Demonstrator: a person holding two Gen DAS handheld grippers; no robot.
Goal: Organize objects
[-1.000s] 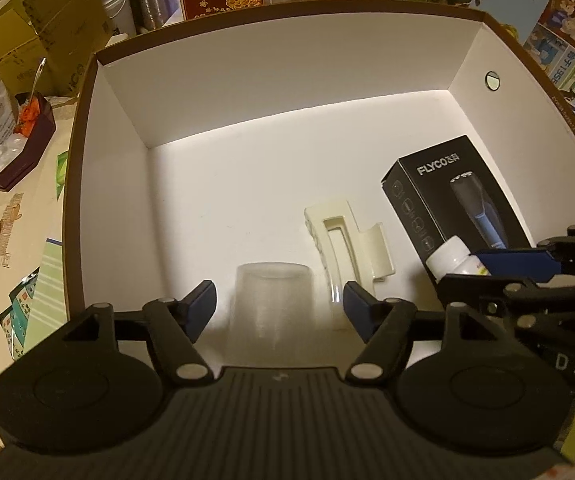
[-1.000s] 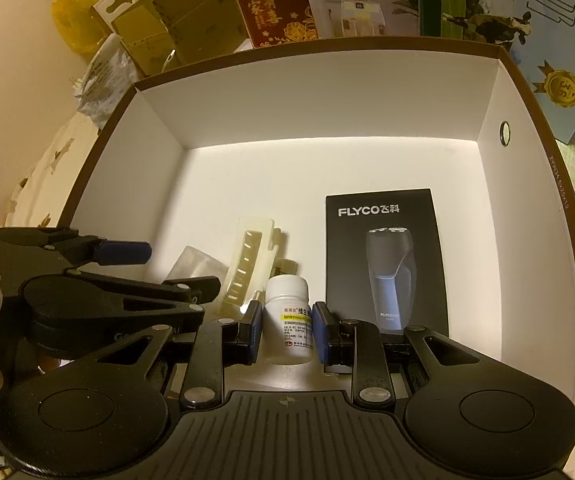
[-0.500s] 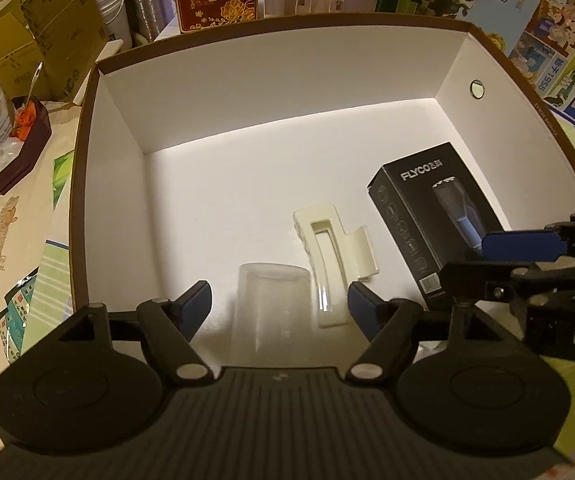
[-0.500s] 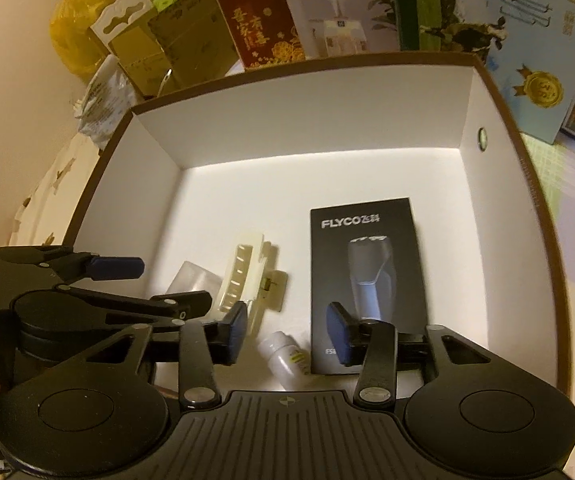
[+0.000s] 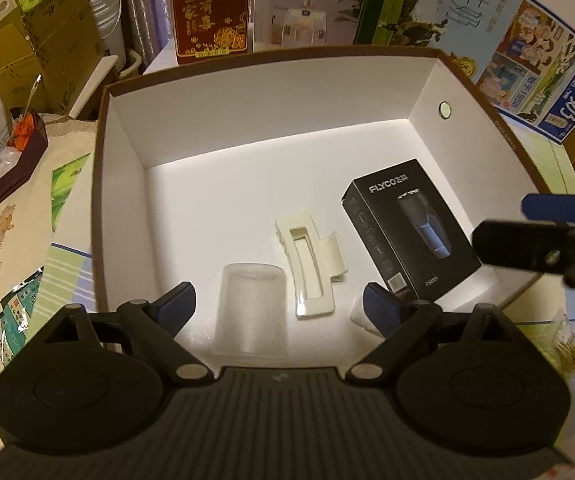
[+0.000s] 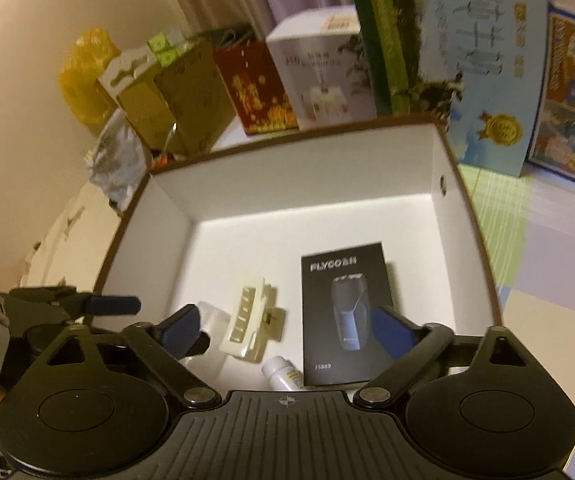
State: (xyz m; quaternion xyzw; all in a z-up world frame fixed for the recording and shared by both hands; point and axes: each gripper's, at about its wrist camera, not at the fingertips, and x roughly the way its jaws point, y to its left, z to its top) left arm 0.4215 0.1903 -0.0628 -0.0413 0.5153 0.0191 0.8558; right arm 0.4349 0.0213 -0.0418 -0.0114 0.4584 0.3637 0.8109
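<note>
Left gripper (image 5: 275, 304): fingers apart, empty, above the clear cup (image 5: 252, 312).
Right gripper (image 6: 287, 330): fingers apart, empty.
Pill bottle (image 6: 282, 374): lying in box (image 6: 295, 184), beside black carton (image 6: 345, 312) and hair clip (image 6: 249, 328).

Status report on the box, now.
Left gripper open, empty. Right gripper open, empty. Pill bottle lies on its side in the box, beside the black shaver carton. Nothing blocking.

A red gift box (image 5: 207, 8) and humidifier carton (image 5: 303, 4) stand behind, side by side.
</note>
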